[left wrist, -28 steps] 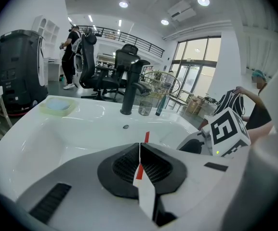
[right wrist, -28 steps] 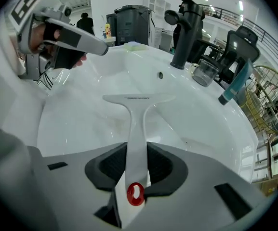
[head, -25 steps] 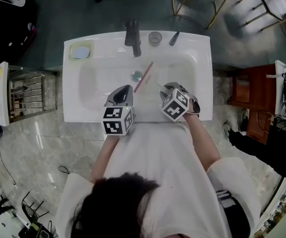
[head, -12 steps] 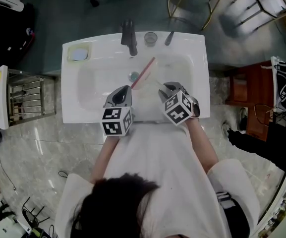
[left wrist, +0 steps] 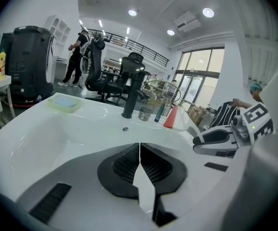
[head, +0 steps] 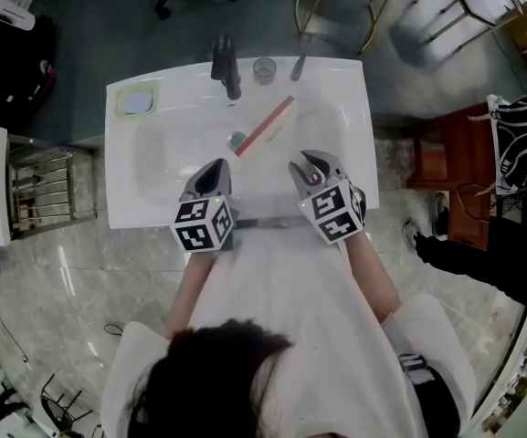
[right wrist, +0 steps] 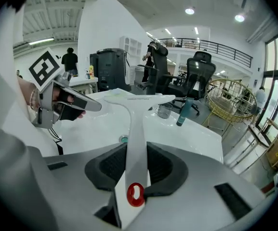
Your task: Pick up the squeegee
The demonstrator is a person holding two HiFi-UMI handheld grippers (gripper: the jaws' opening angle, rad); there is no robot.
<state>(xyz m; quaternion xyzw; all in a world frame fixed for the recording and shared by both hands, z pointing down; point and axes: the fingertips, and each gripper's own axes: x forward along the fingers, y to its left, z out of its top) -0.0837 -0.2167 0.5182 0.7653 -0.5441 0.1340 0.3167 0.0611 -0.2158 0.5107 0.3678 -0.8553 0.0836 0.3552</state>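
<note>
- Below us, the white sink (head: 354, 153) fills the middle of the head view, its basin wide and shallow, with marbled floor (head: 62, 281) around it.
- We hold a claw in each hand over the near rim. The two are side by side and apart, both pointing toward the back ledge.
- Our right claw (right wrist: 136, 150) is clenched on the squeegee (right wrist: 138, 124). Its pads press the white handle from both sides, partway along, and the handle's end, with its red ring, sticks out behind them.
- Our left claw (left wrist: 139, 148) is clenched on nothing, its pads meeting in one thin line above the basin.
- From the right claw the squeegee slants away over the basin. Its red blade (head: 268, 123) sits crosswise at the far end, held up clear of the basin floor.
- The black faucet (head: 224, 62) stands upright on the back ledge.
- A pale green soap dish (head: 136, 100) sits in the back left corner.
- A clear glass (head: 264, 69) stands just right of the faucet, with a dark tube (head: 298, 67) beside it.
- The drain (head: 237, 140) lies in the basin floor, just left of the blade in the head view.
</note>
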